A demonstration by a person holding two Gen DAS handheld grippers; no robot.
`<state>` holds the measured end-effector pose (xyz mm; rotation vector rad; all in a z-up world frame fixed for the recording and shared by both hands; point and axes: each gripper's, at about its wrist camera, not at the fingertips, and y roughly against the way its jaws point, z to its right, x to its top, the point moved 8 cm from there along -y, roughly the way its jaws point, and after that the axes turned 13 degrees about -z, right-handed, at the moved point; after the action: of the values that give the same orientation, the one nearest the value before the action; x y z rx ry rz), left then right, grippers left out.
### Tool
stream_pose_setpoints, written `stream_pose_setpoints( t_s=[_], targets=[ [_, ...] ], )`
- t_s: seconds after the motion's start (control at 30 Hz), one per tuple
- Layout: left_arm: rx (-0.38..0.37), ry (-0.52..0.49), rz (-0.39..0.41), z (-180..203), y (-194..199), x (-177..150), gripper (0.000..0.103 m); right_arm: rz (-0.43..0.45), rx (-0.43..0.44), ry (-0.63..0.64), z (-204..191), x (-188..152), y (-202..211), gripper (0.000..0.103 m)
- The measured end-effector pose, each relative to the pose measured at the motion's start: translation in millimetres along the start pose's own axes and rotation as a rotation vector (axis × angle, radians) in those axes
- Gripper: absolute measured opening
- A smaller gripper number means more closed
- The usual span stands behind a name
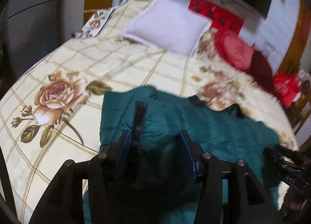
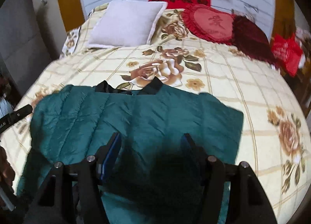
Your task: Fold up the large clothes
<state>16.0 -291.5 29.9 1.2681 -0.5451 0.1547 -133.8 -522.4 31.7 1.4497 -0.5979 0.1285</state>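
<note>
A teal quilted jacket [image 2: 136, 115] with a black collar [image 2: 153, 88] lies spread on the floral bedspread [image 2: 213, 80], partly folded. My right gripper [image 2: 151, 138] is open above its lower middle, touching nothing. In the left wrist view the jacket [image 1: 213, 125] lies under my left gripper [image 1: 155, 134], which is open. A black strip [image 1: 139, 121] of the jacket lies by the left finger. The right gripper shows at the right edge [image 1: 287, 163], and the left gripper shows at the left edge of the right wrist view [image 2: 15, 117].
A white pillow [image 2: 126, 24] and a red heart cushion [image 2: 211, 24] lie at the head of the bed. A dark red cushion [image 2: 250, 37] and red bags [image 2: 285, 53] sit at the right. Grey cabinets [image 1: 29, 29] stand at the left.
</note>
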Motion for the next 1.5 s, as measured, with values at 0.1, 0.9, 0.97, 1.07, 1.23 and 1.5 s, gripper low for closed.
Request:
stream_pose_setpoints(
  t_s=[0.1, 0.9, 0.97, 1.07, 1.23, 1.5],
  targets=[
    [0.013, 0.019, -0.074, -5.6, -33.8, -1.3, 0.062, -0.027, -0.051, 0.008, -2.1, 5.5, -25.7, 0.067],
    [0.04, -0.079, -0.035, 2.3, -51.1, -6.1, 0.066, -0.07, -0.021, 0.11, -65.5, -28.0, -47.7, 0.075],
    [0.04, -0.083, -0.032, 2.3, -51.8, -6.2, 0.067, -0.029, -0.009, 0.098, -63.7, -29.9, -51.2, 0.076],
    [0.028, -0.079, -0.031, 1.2, -51.6, -6.2, 0.067, -0.058, 0.03, 0.112, -61.5, -28.8, -42.4, 0.076],
    [0.02, -0.077, -0.021, 0.8, -51.3, -7.3, 0.067, 0.044, 0.004, 0.066, -14.2, -32.2, 13.8, 0.076],
    [0.015, -0.101, -0.004, 5.7, -53.6, -8.6, 0.073, -0.056, -0.073, -0.075, 65.7, -59.7, -25.4, 0.08]
  ],
)
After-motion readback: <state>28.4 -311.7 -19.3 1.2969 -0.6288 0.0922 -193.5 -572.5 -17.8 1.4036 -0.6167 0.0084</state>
